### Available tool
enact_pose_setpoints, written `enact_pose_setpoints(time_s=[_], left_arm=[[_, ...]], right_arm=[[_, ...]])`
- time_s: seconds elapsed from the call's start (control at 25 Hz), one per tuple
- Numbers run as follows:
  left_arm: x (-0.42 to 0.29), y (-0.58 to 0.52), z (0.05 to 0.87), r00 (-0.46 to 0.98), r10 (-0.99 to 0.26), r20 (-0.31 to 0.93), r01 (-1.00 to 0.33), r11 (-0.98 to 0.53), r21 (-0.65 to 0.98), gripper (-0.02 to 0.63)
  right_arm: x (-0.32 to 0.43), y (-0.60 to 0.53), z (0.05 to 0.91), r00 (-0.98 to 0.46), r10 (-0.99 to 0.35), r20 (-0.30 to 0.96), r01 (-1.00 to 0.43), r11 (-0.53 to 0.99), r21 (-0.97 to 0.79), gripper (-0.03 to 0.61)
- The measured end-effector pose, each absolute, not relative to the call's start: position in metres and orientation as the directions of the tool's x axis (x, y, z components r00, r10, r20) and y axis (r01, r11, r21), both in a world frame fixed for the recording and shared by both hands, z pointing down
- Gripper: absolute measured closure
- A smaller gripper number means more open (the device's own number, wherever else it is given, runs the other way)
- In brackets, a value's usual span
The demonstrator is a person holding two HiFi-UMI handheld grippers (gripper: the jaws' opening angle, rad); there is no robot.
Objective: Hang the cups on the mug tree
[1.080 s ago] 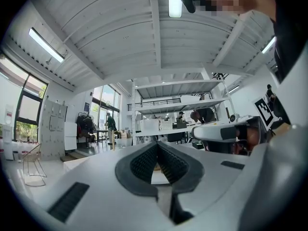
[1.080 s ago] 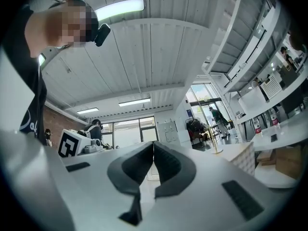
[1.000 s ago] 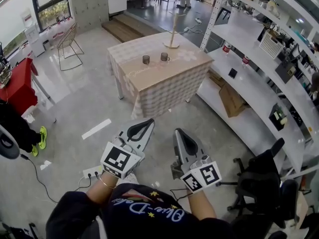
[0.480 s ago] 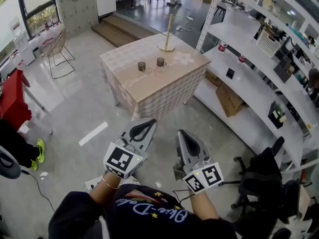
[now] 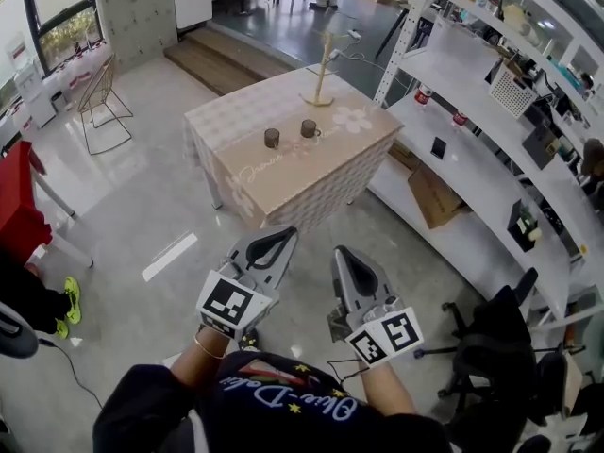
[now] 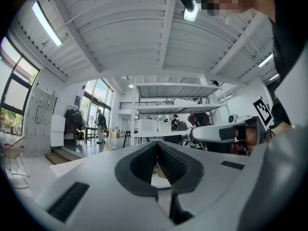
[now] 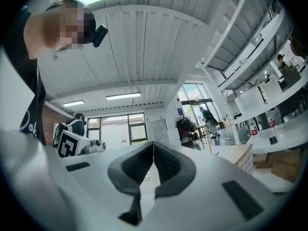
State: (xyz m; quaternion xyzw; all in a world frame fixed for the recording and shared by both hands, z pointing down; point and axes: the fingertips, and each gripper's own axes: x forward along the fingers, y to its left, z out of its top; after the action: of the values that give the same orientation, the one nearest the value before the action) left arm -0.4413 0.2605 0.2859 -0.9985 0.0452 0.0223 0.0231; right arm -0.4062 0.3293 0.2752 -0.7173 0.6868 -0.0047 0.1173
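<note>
Two dark cups, one [image 5: 272,138] on the left and one [image 5: 309,128] on the right, stand on a checked-cloth table [image 5: 274,173] far ahead in the head view. A wooden mug tree [image 5: 322,75] rises at the table's far edge. My left gripper [image 5: 279,233] and right gripper [image 5: 340,254] are held close to my body, well short of the table, both shut with nothing between their tips. In the left gripper view the gripper [image 6: 157,143] points level into the room. The right gripper [image 7: 153,143] shows the same in its own view.
White shelving [image 5: 491,149] with boxes and bottles runs along the right. A black office chair [image 5: 491,338] stands at the lower right. A wire chair [image 5: 102,97] and a red table [image 5: 14,196] are at the left. Open grey floor [image 5: 170,215] lies between me and the table.
The table has shifted slightly in the head view as I move and turn. Both grippers keep the same pose near my body.
</note>
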Motion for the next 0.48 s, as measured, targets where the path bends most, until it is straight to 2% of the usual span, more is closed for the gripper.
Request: enact_pose_setpoints(time_s=[0.48], left_arm=[[-0.442, 0.191, 0.292, 0.999, -0.010, -0.040, -0.011, -0.999, -0.037, 0.606]], right_arm=[[-0.408, 0.256, 0.283, 0.123, -0.981, -0.152, -0.972, -0.087, -0.220, 0.568]])
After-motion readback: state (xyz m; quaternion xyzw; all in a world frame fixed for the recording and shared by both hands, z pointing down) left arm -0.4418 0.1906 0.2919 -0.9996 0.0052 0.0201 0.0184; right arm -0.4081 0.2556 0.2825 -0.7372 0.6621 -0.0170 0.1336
